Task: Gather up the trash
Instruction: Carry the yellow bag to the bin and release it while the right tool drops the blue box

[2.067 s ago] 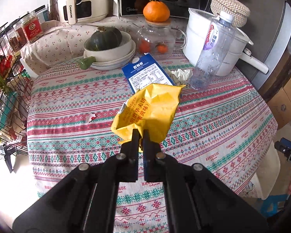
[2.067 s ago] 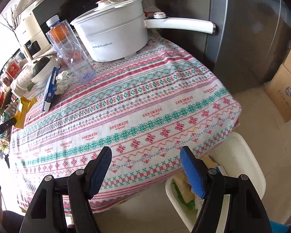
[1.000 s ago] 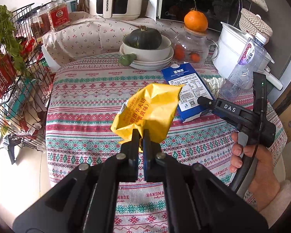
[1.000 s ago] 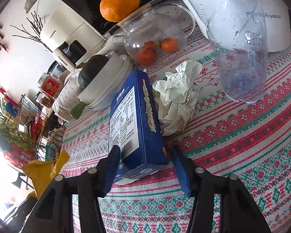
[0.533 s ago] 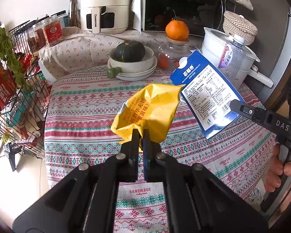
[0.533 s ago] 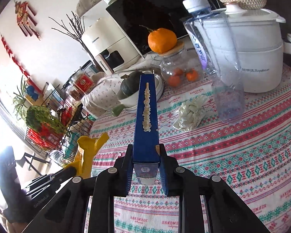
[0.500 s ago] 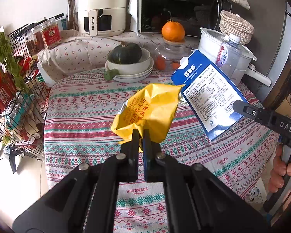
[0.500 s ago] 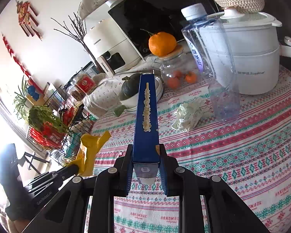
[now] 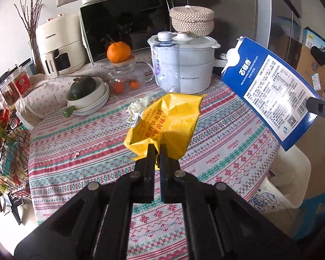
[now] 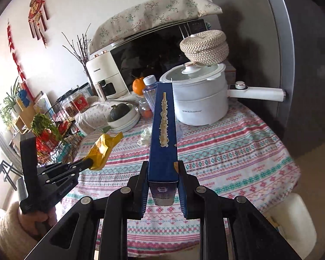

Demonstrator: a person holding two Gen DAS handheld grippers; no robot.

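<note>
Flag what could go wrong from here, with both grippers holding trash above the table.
1. The right gripper pinches only the bottom end of the blue carton, which tilts far out; it may swing or slip.
2. The left gripper holds just a corner of the yellow wrapper, which could tear or slide free.
3. The white bin sits low beside the table; either piece could miss it when dropped.
</note>
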